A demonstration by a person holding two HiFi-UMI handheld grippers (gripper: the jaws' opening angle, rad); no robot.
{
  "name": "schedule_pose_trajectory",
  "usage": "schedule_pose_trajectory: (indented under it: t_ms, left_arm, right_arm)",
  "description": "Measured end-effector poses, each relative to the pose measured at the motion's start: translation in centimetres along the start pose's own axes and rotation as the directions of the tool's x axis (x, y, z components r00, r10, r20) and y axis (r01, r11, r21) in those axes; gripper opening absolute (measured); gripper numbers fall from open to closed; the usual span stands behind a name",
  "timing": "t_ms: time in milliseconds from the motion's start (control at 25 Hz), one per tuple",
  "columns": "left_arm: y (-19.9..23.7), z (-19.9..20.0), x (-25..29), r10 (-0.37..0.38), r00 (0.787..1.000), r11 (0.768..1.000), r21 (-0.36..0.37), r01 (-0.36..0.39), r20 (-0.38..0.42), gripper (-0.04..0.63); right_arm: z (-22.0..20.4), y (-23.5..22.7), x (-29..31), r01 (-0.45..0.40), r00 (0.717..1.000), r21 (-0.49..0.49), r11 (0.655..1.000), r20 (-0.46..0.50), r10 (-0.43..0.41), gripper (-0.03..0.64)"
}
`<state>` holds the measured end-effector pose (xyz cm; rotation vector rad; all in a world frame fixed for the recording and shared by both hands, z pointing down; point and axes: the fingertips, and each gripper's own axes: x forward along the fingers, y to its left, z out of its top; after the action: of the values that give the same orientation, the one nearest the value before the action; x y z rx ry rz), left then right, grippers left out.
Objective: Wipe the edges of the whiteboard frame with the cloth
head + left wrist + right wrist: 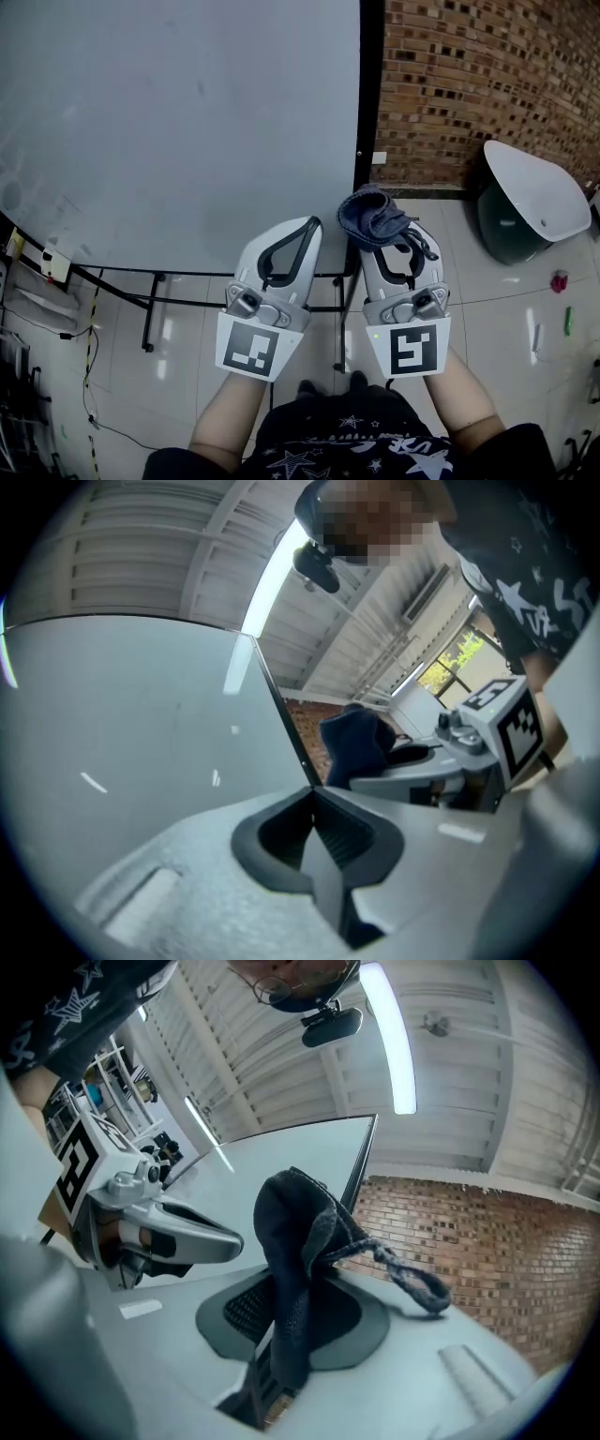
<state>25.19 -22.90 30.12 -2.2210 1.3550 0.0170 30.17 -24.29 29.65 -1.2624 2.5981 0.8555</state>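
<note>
The L gripper [308, 228] is held low in the head view, below the whiteboard [178, 122]. In its own view its jaws are seen brought together at the tips w/ nothing btwn them; only a small hollow is left btwn the dark pads [281, 841].

The R gripper [397, 259] is held just beside it, on the right. Its jaws are closed on a dark blue cloth [295, 1260], which is pinched by a lower fold. The rest of the cloth is bunched above the tips, and a looped strand [417, 1288] is draped over the right jaw. In the head view the cloth [375, 216] is seen at the bottom right corner of the board, just beside the black frame edge [370, 94]; whether they touch can't be told. The same cloth [356, 747] is seen from the L gripper view, to the right of the frame [281, 714].

The board surface is seen as pale grey, w/ faint smears. It is carried on a dark stand [150, 319] resting on a glossy tiled floor [497, 319]. A brick wall [469, 75] is seen right of the frame, and a dark bin w/ a white lid [525, 202] is stood near it. A ceiling strip light [389, 1035] is caught in the R gripper view
</note>
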Motion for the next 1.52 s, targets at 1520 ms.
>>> schedule_pose_trajectory:
  t_ms: [1520]
  left_arm:
    - [-5.1,-16.6,-5.4,0.065,0.922,0.962,-0.220,-0.159,-0.382,0.004]
  right_arm:
    - [-21.7,11.1,-6.3,-0.124,0.891,0.407,0.905,-0.356,0.282,0.078]
